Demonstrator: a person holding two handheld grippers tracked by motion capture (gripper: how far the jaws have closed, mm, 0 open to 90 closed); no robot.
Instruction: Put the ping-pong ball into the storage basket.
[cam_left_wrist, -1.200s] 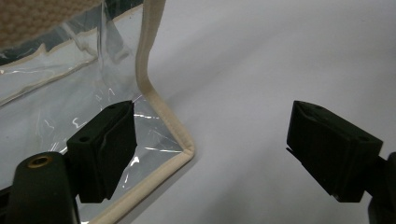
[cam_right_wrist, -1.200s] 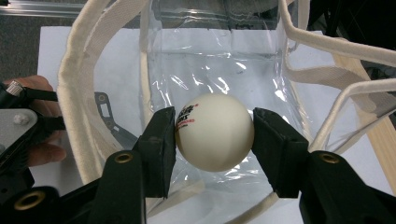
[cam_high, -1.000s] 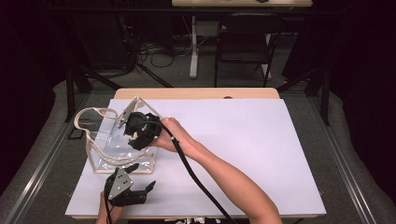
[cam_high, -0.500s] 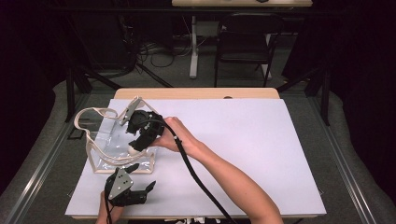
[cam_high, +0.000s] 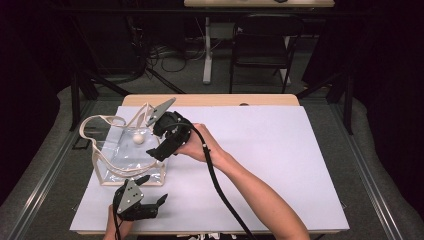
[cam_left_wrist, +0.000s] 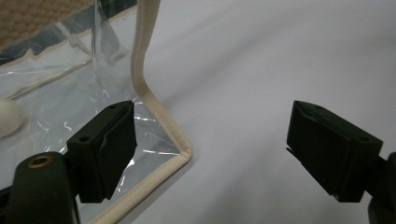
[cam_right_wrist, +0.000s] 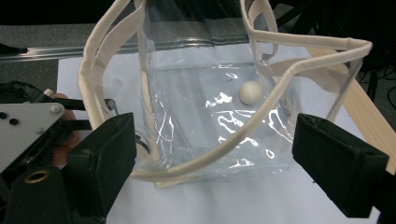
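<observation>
— White sheet-covered table (cam_high: 280, 165), wide and flat, under everything. On it?

— Clear plastic tote bag with cream fabric trim and handles (cam_high: 120, 160), upright at the table's left part, mouth open upward. Seen from above its rim in the right gripper view (cam_right_wrist: 205, 140); near bottom corner seen close in the left gripper view (cam_left_wrist: 159, 140).

— Grippers?

— Black right gripper (cam_high: 167, 145) held just over the bag's right rim, tilted down toward the opening; in its own view (cam_right_wrist: 215, 172), jaws spread wide with nothing between them, bag handle loop below. Black left gripper (cam_high: 150, 192) low on the table, just in front of the bag's near corner; in its own view (cam_left_wrist: 210, 154), jaws likewise released, one jaw just beside the bag's clear wall, touching or not unclear.

— Smallest?

— Small white ball (cam_high: 137, 139) inside the bag, resting on the bottom near the far side (cam_right_wrist: 251, 92); edge of it through the plastic at left (cam_left_wrist: 7, 116).
</observation>
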